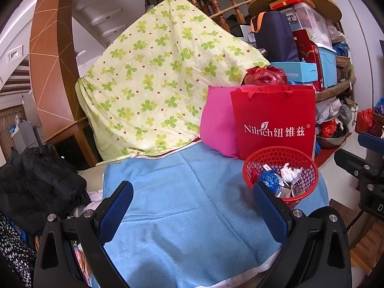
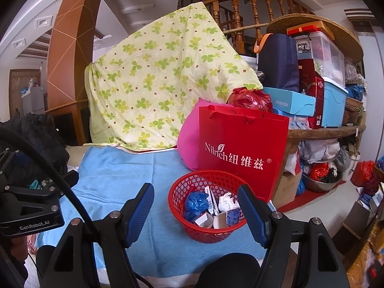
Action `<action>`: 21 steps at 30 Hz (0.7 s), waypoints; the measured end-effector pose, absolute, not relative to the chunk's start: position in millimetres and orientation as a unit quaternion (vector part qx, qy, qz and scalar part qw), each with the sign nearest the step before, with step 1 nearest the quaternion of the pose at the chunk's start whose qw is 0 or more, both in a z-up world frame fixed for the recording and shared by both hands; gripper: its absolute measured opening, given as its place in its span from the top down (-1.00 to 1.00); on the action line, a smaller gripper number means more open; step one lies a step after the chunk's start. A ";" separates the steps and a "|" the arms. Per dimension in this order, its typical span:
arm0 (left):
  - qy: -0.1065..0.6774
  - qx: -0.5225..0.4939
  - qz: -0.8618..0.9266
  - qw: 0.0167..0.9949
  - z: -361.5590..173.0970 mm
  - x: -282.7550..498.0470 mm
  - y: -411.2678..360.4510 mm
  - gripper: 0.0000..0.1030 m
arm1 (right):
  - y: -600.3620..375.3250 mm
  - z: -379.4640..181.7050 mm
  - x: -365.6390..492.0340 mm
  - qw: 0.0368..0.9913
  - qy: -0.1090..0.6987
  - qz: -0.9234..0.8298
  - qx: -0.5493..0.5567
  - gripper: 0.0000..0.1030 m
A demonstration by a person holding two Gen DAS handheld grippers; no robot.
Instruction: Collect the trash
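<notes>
A red mesh basket (image 2: 189, 228) stands on a blue cloth (image 2: 115, 170) and holds a crumpled blue bag (image 2: 195, 202), a white tissue wad (image 2: 226, 200) and small cardboard boxes (image 2: 206, 219). My right gripper (image 2: 195, 204) is open and empty, its fingers on either side of the basket's near rim. My left gripper (image 1: 192, 199) is open and empty above the bare blue cloth (image 1: 182, 192), left of the basket (image 1: 309, 189). Its body also shows at the left of the right wrist view.
A red Nilrich paper bag (image 2: 242, 153) and a pink cushion (image 2: 188, 141) stand right behind the basket. A green clover sheet (image 2: 153, 81) drapes behind them. Stacked boxes and bins (image 2: 331, 96) fill shelves at right. Black clothing (image 1: 36, 187) lies left.
</notes>
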State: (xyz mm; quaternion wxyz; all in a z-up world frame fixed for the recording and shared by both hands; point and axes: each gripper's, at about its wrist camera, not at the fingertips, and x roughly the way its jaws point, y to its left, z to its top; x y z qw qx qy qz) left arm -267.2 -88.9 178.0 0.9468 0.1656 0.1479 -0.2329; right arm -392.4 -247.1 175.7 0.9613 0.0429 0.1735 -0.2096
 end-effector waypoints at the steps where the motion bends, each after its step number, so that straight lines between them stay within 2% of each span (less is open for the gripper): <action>1: 0.149 0.165 -0.233 0.947 177.4 -266.7 -87.9 -0.93 | -246.8 175.7 -391.6 0.961 0.174 -0.209 0.042 -0.46; 21: 0.162 0.170 -0.236 0.943 173.1 -260.0 -93.2 -0.93 | -248.5 166.8 -387.2 0.961 0.173 -0.212 0.043 -0.46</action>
